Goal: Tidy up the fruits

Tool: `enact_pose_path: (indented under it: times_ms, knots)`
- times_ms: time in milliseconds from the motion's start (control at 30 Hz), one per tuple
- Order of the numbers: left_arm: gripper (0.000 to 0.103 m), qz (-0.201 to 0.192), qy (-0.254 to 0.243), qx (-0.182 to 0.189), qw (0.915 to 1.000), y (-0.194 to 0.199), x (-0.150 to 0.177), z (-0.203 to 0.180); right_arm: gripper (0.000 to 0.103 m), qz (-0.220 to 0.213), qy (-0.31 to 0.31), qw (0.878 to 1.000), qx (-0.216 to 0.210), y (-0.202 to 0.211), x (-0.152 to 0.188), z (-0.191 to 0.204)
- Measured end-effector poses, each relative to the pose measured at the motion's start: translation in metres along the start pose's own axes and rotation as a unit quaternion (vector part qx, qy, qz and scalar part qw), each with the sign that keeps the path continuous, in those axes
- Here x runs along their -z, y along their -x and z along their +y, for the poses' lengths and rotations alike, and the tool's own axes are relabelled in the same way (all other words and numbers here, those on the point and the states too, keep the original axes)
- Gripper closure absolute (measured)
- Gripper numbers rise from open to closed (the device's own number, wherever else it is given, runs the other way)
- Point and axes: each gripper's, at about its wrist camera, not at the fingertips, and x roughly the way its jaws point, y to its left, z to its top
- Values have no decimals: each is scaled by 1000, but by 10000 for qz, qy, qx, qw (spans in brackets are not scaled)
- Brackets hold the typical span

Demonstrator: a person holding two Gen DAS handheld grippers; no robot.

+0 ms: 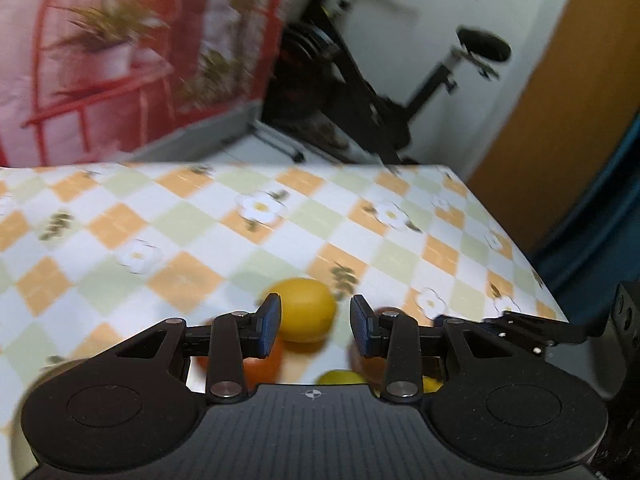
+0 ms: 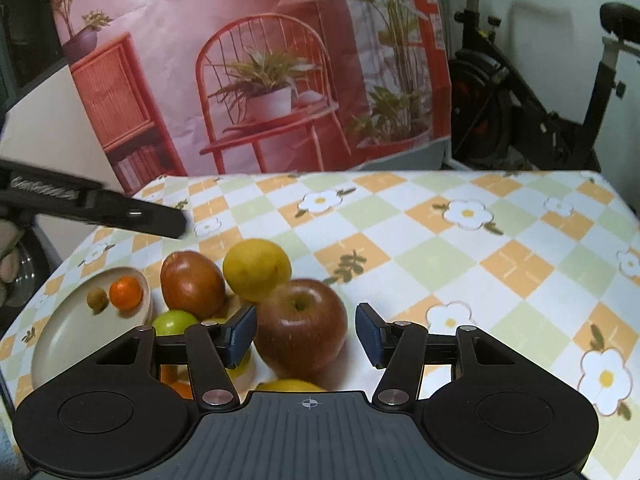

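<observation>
In the right wrist view a red apple (image 2: 302, 328) lies on the checked tablecloth between the fingers of my right gripper (image 2: 306, 336). That gripper is open: the left pad is at the apple's side and the right pad stands clear of it. Behind the apple are a lemon (image 2: 256, 266), a brown-red fruit (image 2: 192, 280) and a green fruit (image 2: 174, 322). A beige plate (image 2: 60, 340) at the left holds a small orange (image 2: 126, 291) and a small olive-brown fruit (image 2: 97, 300). My left gripper (image 1: 316, 324) is open over the pile, with a lemon (image 1: 304, 310) just beyond its pads.
The cloth-covered table (image 2: 500, 248) has bare cloth to the right of the fruit. Its far edge meets a pink printed backdrop (image 2: 260, 80), with an exercise bike (image 2: 540, 112) at the back right. The left gripper's black arm (image 2: 120, 208) reaches in above the plate.
</observation>
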Motion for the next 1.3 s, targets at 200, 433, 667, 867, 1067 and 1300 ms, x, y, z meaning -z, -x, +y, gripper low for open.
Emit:
enact_pose_path:
  times_ms: [200, 433, 667, 867, 1067, 1300]
  knots:
    - [63, 444, 156, 317, 9984, -30, -1, -14, 52, 174, 67, 9998, -84, -9, 5, 1]
    - [63, 862, 376, 477, 9944, -52, 2, -18, 52, 268, -36, 9994, -228, -15, 7, -2]
    - [63, 1011, 423, 465, 9929, -62, 3, -19, 51, 302, -97, 9990, -311, -19, 6, -3]
    - [63, 1071, 602, 619, 9905, -68, 5, -17, 48, 331, -219, 9987, -318, -22, 6, -6]
    - [64, 1033, 548, 604, 9913, -70, 7, -20, 48, 351, -331, 9983, -320, -25, 7, -8]
    - [65, 824, 445, 614, 9937, -53, 3, -22, 49, 201, -279, 9988, -346, -17, 2, -3]
